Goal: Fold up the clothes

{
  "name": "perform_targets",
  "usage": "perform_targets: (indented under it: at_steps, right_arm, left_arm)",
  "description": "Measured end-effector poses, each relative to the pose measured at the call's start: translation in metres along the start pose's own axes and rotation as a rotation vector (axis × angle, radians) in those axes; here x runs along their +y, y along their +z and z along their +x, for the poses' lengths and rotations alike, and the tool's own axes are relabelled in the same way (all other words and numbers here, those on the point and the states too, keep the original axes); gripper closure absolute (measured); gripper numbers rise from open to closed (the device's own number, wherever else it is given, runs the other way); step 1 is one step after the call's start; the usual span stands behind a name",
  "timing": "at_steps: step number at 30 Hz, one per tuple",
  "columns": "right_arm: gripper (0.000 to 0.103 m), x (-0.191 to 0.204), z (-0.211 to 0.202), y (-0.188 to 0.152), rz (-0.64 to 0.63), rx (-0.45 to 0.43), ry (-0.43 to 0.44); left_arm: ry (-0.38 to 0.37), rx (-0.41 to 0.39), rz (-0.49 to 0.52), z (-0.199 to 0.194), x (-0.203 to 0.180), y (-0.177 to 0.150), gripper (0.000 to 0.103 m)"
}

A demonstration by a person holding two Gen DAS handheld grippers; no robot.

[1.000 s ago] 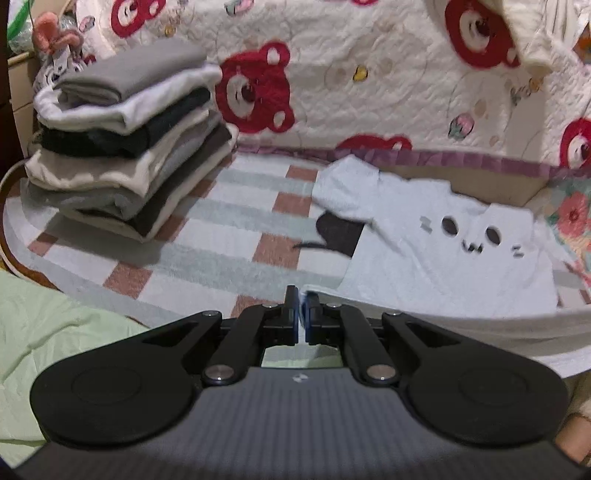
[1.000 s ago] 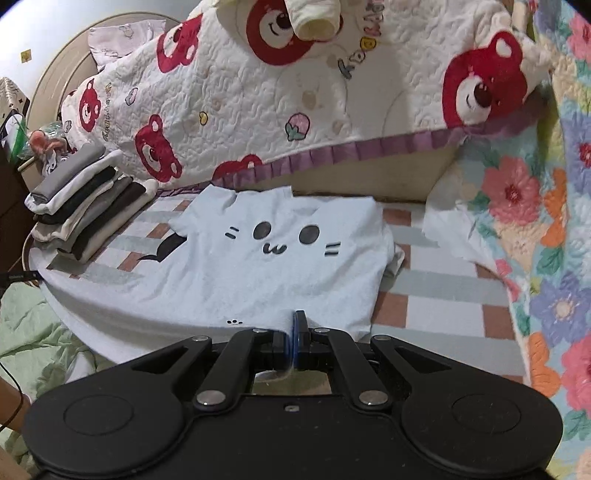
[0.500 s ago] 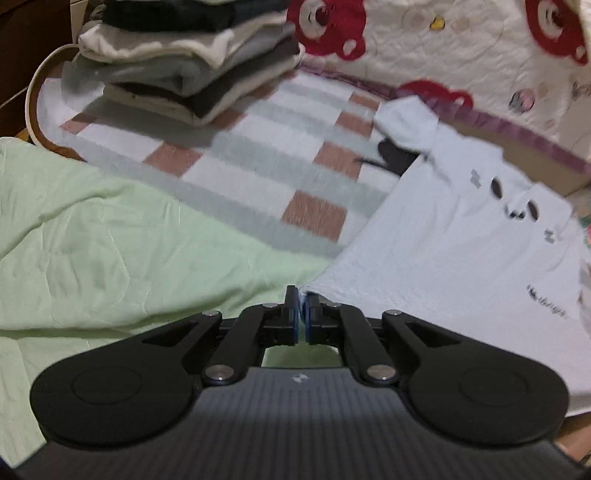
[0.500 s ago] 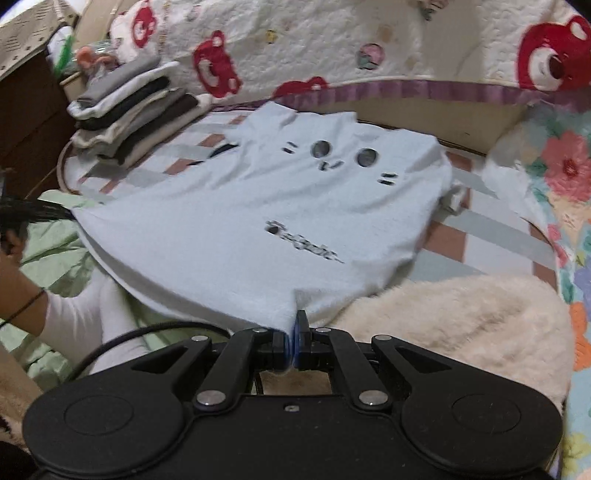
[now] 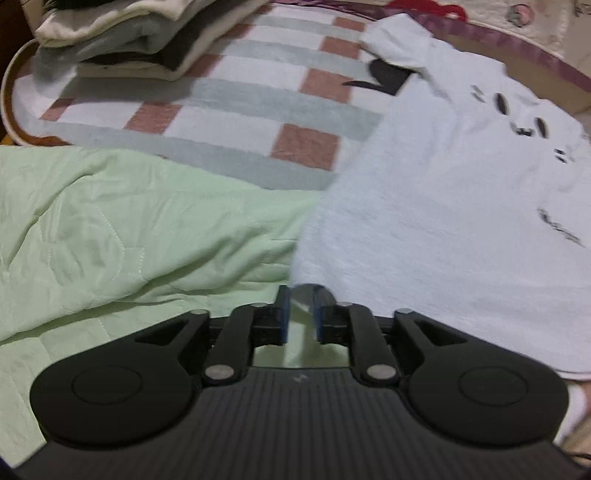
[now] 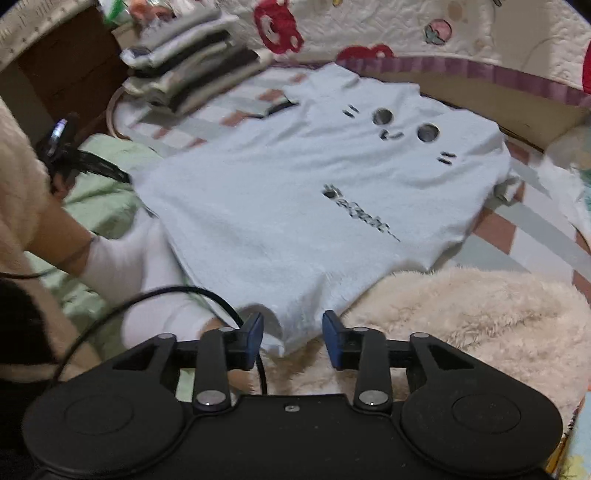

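A pale blue T-shirt with a cat face print lies spread face up, its collar far and its hem near. The left hem corner rests on the green quilt. My left gripper is open by a narrow gap, with that hem corner right at its fingertips. In the right wrist view the shirt drapes toward me over fluffy cream fabric. My right gripper is wide open, and the loose hem lies between its blue pads.
A stack of folded clothes sits at the far left on the checked blanket. A person's leg in a white sock and a black cable lie left of the shirt. A bear-print quilt rises behind.
Both grippers were shut on the shirt's hem and drew it toward me. Both have now opened, and the hem rests loose on the quilt and the fluffy fabric.
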State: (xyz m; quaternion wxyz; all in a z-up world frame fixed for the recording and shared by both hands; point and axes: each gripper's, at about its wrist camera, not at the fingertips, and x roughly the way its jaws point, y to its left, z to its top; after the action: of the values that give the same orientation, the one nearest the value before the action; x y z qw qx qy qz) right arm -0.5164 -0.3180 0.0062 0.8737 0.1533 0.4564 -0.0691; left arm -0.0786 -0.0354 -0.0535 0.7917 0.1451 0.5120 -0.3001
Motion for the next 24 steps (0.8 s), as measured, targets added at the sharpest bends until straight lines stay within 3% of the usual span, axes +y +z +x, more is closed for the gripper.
perform_targets:
  at_steps: [2,5,9,12,15,17,20,23,24]
  right_arm:
    - [0.062,-0.009,-0.012,0.003,0.039,-0.029,0.066]
    - [0.060,-0.041,-0.034,0.012,0.166,-0.161,0.195]
    - [0.056,-0.095,-0.049,0.057,0.316,-0.353,0.160]
    - [0.055,-0.151,-0.040,0.114,0.474,-0.427,0.122]
    - [0.052,-0.203,-0.021,0.163,0.653,-0.501,0.240]
    - [0.052,-0.229,-0.004,0.179,0.760,-0.547,0.287]
    - [0.051,-0.263,0.025,0.190,0.896,-0.597,0.331]
    - [0.047,-0.290,0.062,0.175,0.981,-0.614,0.321]
    - [0.047,-0.301,0.078,0.162,1.013,-0.599,0.313]
  left_arm:
    - [-0.019,-0.012,0.052,-0.017,-0.017,0.018,0.079]
    - [-0.047,-0.029,0.130,-0.043,-0.042,0.045,0.071]
    - [-0.085,-0.052,0.235,-0.078,-0.075,0.081,0.066]
    - [-0.078,-0.095,0.315,-0.099,-0.113,0.129,0.061]
    - [-0.077,-0.140,0.328,-0.113,-0.155,0.186,0.061]
    - [-0.045,-0.144,0.330,-0.112,-0.180,0.218,0.060]
    - [0.089,-0.155,0.447,-0.089,-0.224,0.241,0.056]
    - [0.110,-0.168,0.539,-0.047,-0.250,0.245,0.055]
    - [0.082,-0.162,0.508,-0.027,-0.250,0.247,0.055]
